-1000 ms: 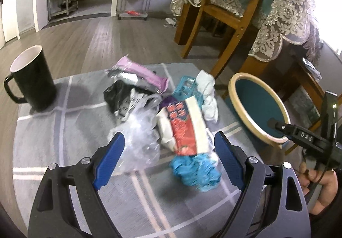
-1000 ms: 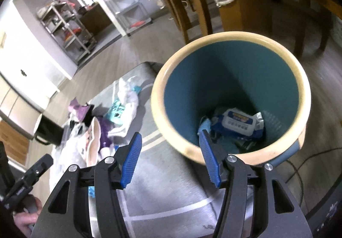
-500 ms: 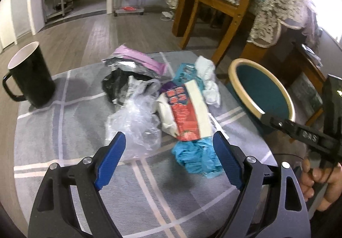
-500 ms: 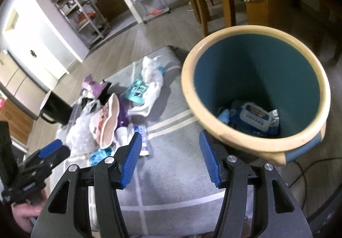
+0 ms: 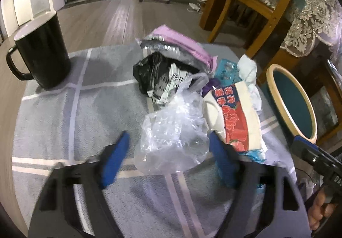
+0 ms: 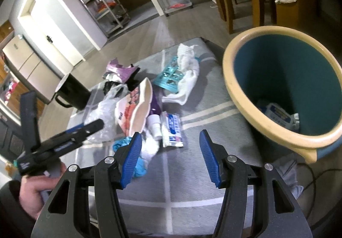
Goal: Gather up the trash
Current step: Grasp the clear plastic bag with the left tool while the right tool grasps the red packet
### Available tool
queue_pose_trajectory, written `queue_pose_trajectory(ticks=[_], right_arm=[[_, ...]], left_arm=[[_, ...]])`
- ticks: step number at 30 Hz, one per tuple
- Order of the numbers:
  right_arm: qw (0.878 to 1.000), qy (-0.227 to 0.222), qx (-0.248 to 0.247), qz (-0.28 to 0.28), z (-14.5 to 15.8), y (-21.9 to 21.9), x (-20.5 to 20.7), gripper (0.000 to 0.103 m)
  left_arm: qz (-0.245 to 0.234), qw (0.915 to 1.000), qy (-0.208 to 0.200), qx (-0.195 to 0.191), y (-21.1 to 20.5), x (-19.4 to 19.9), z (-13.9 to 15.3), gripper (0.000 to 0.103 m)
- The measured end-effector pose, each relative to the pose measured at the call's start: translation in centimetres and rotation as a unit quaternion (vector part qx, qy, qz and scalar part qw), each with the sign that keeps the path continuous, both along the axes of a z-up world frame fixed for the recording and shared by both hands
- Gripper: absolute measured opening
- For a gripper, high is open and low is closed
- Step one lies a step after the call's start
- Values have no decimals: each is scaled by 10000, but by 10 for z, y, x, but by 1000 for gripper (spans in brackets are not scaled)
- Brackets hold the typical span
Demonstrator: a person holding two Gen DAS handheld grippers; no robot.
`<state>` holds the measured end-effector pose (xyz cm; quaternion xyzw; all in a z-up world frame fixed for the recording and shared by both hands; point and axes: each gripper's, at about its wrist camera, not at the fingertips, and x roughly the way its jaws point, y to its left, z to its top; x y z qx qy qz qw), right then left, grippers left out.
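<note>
A heap of trash lies on a grey mat (image 5: pixel 85 120): a clear plastic bag (image 5: pixel 173 131), a red flowered packet (image 5: pixel 235 122), a black bag (image 5: pixel 154 71), a pink pouch (image 5: pixel 177 43), a teal wrapper (image 5: pixel 226 69) and a white tissue (image 5: pixel 248 69). My left gripper (image 5: pixel 168 161) straddles the clear bag, its jaws closing, and the left pad is still clear of the plastic. My right gripper (image 6: pixel 171 156) hangs open over bare mat, nothing in it, just left of the teal bin (image 6: pixel 230 80). A white and blue packet (image 6: pixel 277 113) lies in the bin.
A black mug (image 5: pixel 40 52) stands at the mat's far left. Wooden chair legs (image 5: pixel 224 13) and a lace-covered table rise behind the heap. The bin (image 5: pixel 272 97) stands off the mat's right edge. A small white cup (image 6: pixel 155 124) and a flat sachet (image 6: pixel 173 129) lie near my right gripper.
My left gripper has dropped toward the clear bag and its jaws have narrowed around it. My right gripper has swung left from above the bin to over the mat.
</note>
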<state>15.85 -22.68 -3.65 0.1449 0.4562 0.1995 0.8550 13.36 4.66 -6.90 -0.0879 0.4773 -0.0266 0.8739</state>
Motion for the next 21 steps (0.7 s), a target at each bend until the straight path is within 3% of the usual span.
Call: queue_pose_trajectory(ticks=[2,7,12,21], right_arm=[[10000,-27,24,9,1,3,2,58],[9999,-40,117,60,1,11,9,58],[9995,-40,227,201,1,25,16,58],[9981,129,269,546,-11,57,29,38]], left_arm=[[-105,9999,114,44,-1,-1,-3,39],[-208,9996,163,-59,2,-12,1,23],[-187,9995,83,-225,9,-25,8,20],[-32,9994,-4,-358,22,-32,12,20]])
